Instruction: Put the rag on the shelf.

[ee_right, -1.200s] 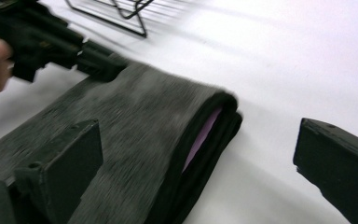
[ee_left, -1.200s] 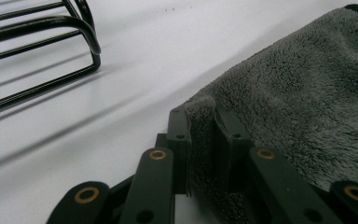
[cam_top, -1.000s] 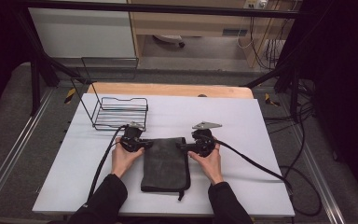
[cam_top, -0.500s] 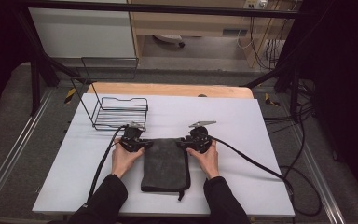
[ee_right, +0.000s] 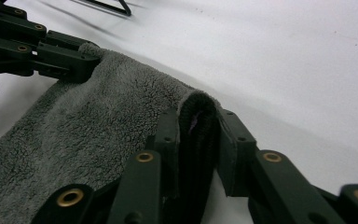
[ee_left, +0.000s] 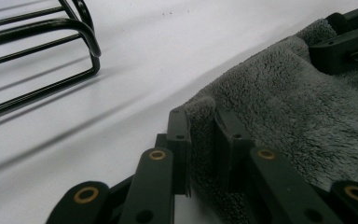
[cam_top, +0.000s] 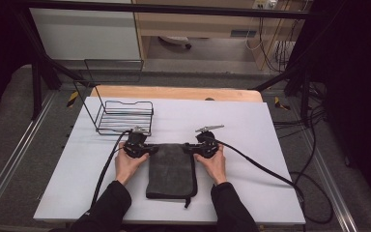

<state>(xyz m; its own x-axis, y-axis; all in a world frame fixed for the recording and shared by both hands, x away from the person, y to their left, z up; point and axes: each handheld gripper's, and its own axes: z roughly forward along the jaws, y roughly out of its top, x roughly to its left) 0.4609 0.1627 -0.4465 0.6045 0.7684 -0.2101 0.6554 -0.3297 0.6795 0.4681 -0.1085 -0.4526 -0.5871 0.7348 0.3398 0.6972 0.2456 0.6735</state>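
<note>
- A folded dark grey towel (cam_top: 171, 169) lies on the white worktop (cam_top: 251, 125), near the person's edge and about midway between left and right.
- The left gripper (cam_top: 142, 147) sits at the towel's far left corner. In the left gripper view its jaws pinch a raised fold of the pile (ee_left: 200, 135) between the pads.
- The right gripper (cam_top: 199, 149) sits at the far right corner. Its jaws have just been closing, and in the right gripper view they clamp an upstanding fold of towel (ee_right: 198, 126) between them.
- The left hand (cam_top: 128, 164) and right hand (cam_top: 214, 164) rest on the worktop just beside the towel's long edges, each holding its gripper.
- A black wire rack (cam_top: 124, 117) stands beyond the left gripper, near it but apart from the towel.
- A strip of bare wood (cam_top: 174, 93) runs along the worktop's far edge.
</note>
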